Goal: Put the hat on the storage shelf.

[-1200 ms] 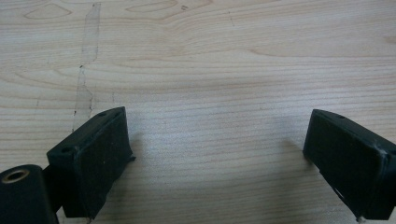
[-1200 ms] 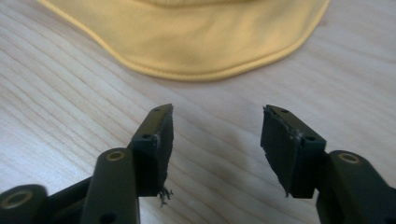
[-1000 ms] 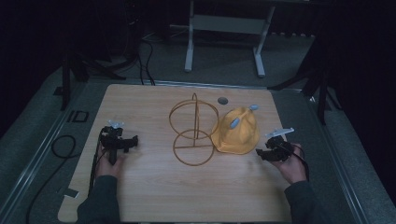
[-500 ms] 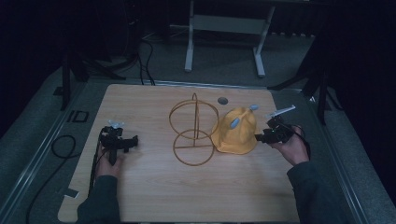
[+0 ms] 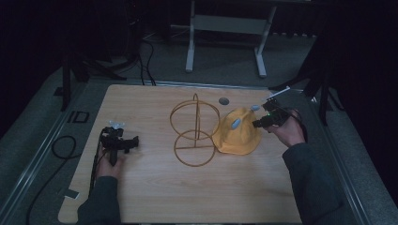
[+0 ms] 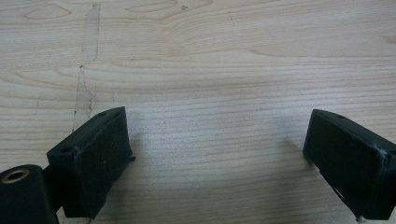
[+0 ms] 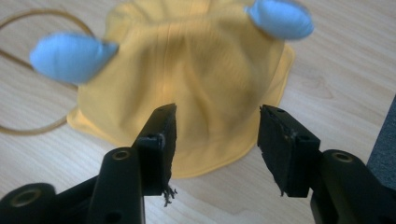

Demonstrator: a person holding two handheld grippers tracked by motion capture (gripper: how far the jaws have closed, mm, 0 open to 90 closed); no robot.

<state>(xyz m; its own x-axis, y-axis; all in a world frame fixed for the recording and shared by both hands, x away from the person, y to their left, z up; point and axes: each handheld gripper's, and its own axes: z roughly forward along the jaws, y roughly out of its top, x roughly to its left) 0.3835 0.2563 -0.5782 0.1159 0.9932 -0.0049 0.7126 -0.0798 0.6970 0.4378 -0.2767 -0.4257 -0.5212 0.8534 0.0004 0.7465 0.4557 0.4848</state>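
We're coming in on the yellow hat (image 5: 237,133) w/ the right gripper (image 5: 256,124), which hovers over the hat's right side; the hat lies on the table (image 5: 155,187) just right of the wire stand (image 5: 194,131), brim touching or nearly touching the stand's base ring. In the right gripper view the jaws have just been opening and stand part open, nothing pinched between them yet, the hat (image 7: 187,88) lying below and beyond the tips.

Probably the step is grabbing the hat so it can go on the stand. To do it well, we'd drop straight onto the crown, take a fold of cloth near the top rather than the floppy brim, and keep clear of the two blue ears (image 7: 70,56). We'd pinch enough fabric that it won't slip, then lift clean before swinging toward the stand.

The left gripper (image 5: 133,142) rests at the table's left side, well apart from the hat, jaws wide open over bare wood in the left gripper view.

Materials: the hat is soft, matte cloth, domed w/ a round brim, ears stuffed and oval. The stand is thin, stiff wire, gold-toned: a flat ring base, an upright post, a round hoop on top. The table is pale wood grain, smooth. The jaw pads are black, blocky, slightly frayed at one tip.
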